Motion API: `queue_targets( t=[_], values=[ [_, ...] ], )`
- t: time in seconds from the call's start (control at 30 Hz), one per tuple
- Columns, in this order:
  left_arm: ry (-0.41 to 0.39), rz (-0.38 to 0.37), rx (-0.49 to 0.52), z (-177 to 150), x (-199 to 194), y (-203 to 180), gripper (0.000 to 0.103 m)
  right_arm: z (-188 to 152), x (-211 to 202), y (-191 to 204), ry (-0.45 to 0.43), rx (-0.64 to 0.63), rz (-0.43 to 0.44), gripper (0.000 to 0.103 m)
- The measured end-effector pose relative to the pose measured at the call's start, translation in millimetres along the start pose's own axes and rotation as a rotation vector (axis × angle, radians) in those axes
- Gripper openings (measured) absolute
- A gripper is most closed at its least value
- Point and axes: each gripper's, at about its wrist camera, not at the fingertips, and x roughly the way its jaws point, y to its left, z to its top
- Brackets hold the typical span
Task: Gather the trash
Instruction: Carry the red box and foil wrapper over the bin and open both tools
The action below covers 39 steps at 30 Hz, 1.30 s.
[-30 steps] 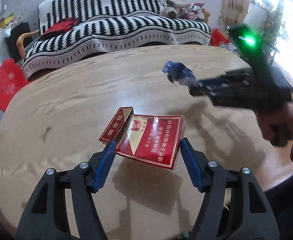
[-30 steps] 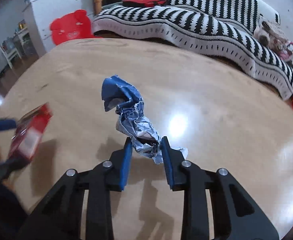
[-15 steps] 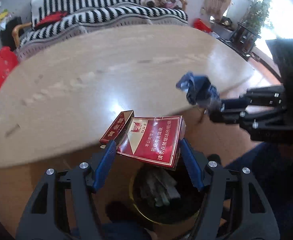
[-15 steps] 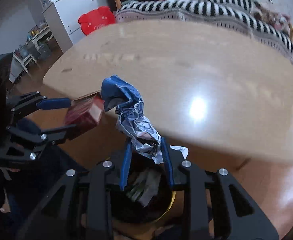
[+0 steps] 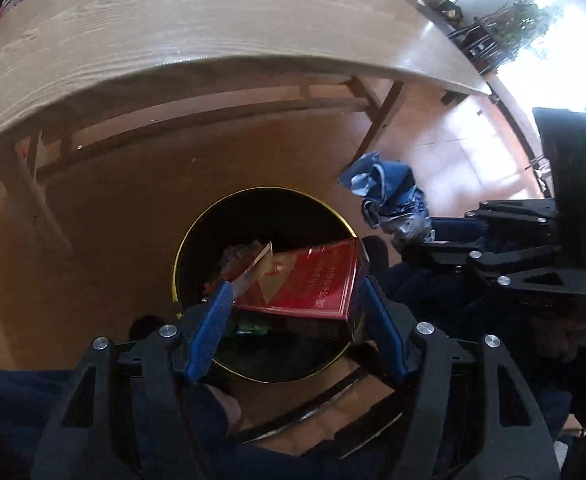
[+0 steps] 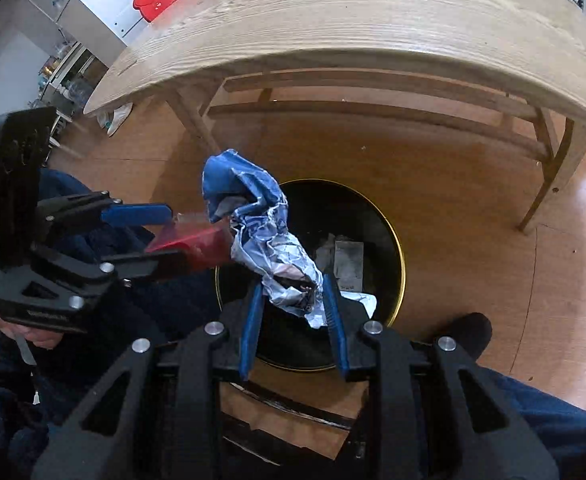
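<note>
**A:** ok so left side first. The left gripper (image 5: 293, 300) has its fingers (image 5: 209, 328) spread wide and clamped on the long sides of a red cigarette pack (image 5: 305, 284), flip lid hanging open. In the left wrist view the pack sits right over the mouth of the black trash bin (image 5: 197, 240), the one with the gold rim, on the wood floor (image 5: 125, 200) in front of the table (image 5: 173, 28). There's already some paper junk down in it.

**B:** And the right one?

**A:** The right gripper (image 6: 293, 304) has its fingers nearly together, pinching the bottom end of a crumpled blue and silver wrapper (image 6: 253, 216). Most of the wrapper sticks out past the fingertips and leans left, toward the pack. From the right wrist view it hangs above the bin's opening; from the left view it looks closer to the bin's right rim, so hard to say how centred it is.

**B:** So just let go of both?

**A:** I'd guess the pack is good to drop as is, it's flat and heavy-ish so it should fall straight. The wrapper is light and floppy and could catch on the rim or drift onto the floor. I'd nudge it toward the middle and lower it before opening. Also keep the two grippers apart, they're pretty close over that bin.
</note>
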Motion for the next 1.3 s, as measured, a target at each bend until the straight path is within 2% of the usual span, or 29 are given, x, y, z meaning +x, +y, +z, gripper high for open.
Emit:
queue_targets(
  t=[0.17,0.6,0.63,0.67,0.7,0.77,0.97,1.1,1.2,1.3],
  values=[
    [0.023,-0.006,-0.012,9,9,2,0.065,15,7,-2,0.017,0.003,-0.001,0.03],
    [0.051,-0.022,-0.012,5,20,0,0.065,19,9,-10,0.022,0.022,0.004,0.033],
    [0.055,-0.025,-0.012,5,21,-1,0.065,19,9,-11,0.021,0.026,0.006,0.035],
    [0.058,-0.025,-0.014,5,22,-1,0.066,19,9,-13,0.02,0.035,0.006,0.043],
    [0.06,-0.026,-0.018,4,22,0,0.07,20,8,-14,0.016,0.042,0.0,0.059],
    [0.062,-0.036,-0.034,5,22,3,0.081,20,4,-15,-0.003,0.053,-0.012,0.073],
    [0.052,-0.027,-0.04,4,20,2,0.089,20,2,-20,-0.009,0.073,-0.01,0.073],
    [0.032,-0.015,-0.045,5,17,1,0.092,20,-1,-20,-0.019,0.068,-0.019,0.082],
    [-0.006,0.002,-0.046,9,7,1,0.092,23,-7,-18,-0.039,0.058,-0.026,0.084],
    [-0.06,0.026,-0.03,17,-12,3,0.092,35,-28,-15,-0.107,0.051,-0.031,0.093]
  ],
)
